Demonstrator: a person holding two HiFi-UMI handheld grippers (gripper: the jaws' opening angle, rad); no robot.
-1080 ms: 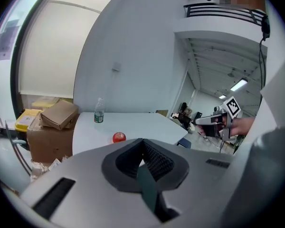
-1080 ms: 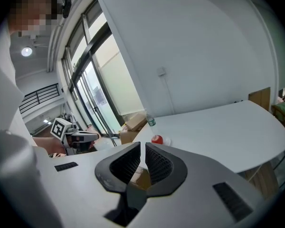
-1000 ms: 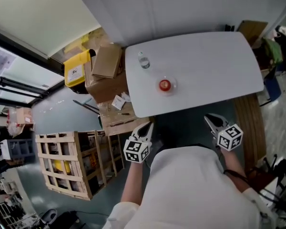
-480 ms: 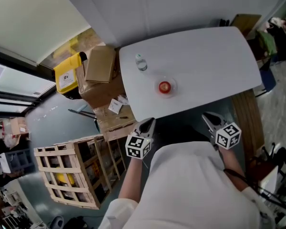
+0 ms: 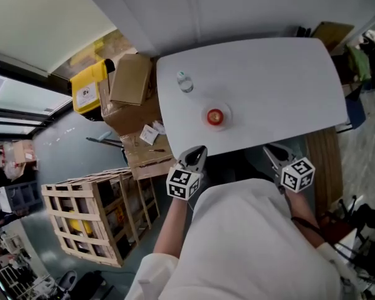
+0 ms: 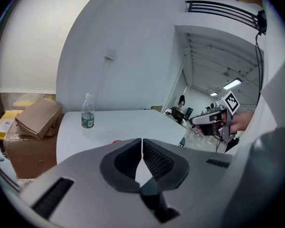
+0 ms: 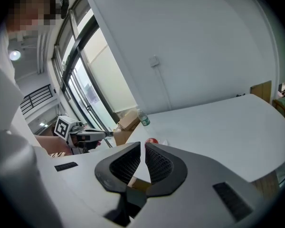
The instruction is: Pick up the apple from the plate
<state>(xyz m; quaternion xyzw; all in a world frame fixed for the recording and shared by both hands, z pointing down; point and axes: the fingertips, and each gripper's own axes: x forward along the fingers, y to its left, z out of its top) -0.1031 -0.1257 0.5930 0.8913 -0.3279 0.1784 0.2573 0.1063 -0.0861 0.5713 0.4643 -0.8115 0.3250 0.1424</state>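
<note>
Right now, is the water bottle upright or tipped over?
Upright: the water bottle stands cap-up on the white table in the left gripper view.

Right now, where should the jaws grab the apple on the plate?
Probably the apple at its round middle, one jaw on each side, coming down from the near side. The clear plate under it looks shallow, so the apple's sides are free.

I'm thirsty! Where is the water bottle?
In the head view, the clear plastic water bottle stands near the white table's left edge, beyond the red apple.
</note>
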